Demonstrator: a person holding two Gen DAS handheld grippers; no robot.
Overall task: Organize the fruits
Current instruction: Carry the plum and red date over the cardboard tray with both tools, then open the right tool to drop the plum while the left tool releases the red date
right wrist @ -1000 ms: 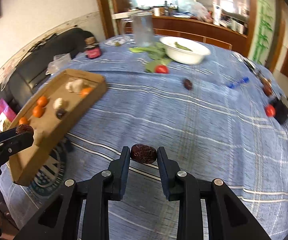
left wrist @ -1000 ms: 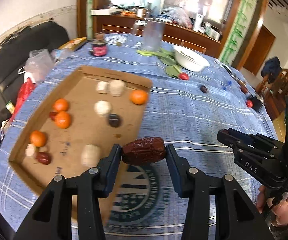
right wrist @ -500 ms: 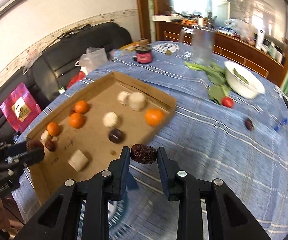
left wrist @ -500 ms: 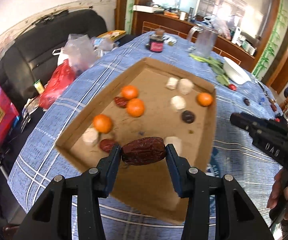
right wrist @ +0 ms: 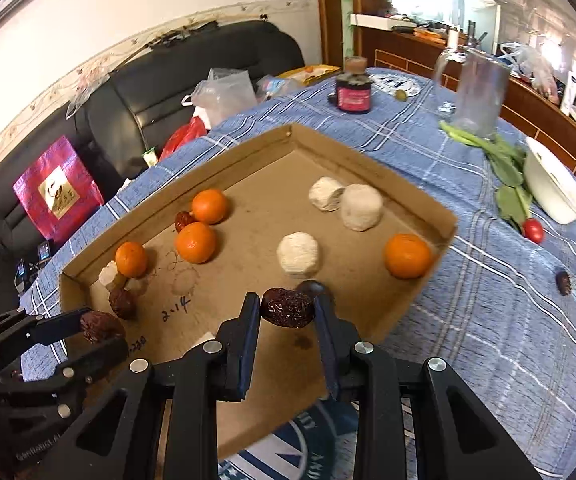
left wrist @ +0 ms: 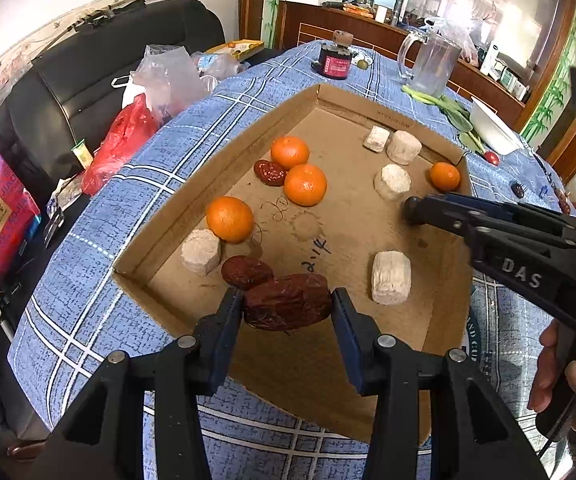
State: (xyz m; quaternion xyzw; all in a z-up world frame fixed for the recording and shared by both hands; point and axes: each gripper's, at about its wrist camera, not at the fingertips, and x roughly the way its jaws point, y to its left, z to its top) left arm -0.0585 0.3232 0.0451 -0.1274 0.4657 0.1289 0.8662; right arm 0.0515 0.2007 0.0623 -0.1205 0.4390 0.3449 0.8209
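Left gripper [left wrist: 288, 307]: jaws part-closed, clamped on a wrinkled dark-red dried date [left wrist: 288, 306], held above the near edge of the shallow brown cardboard tray [left wrist: 223, 148].
Right gripper [right wrist: 288, 312]: jaws narrowed onto a smaller dark-red dried date [right wrist: 288, 313], held over the tray's near side.
Just past left jaws: loose dark-red date [left wrist: 245, 271]; pale cylindrical cake [left wrist: 201, 251] to its left; another pale cake [left wrist: 391, 277] right of the jaws.
Mid tray: orange mandarins [left wrist: 305, 184] clustered left, one beside a third date [left wrist: 270, 172].
Beyond right jaws: dark round fruit [right wrist: 314, 288], white cake [right wrist: 298, 255], lone mandarin [right wrist: 407, 255] right.
Far: blue checked tablecloth [right wrist: 488, 280], clear glass jug [right wrist: 478, 94], white bowl [right wrist: 554, 186].
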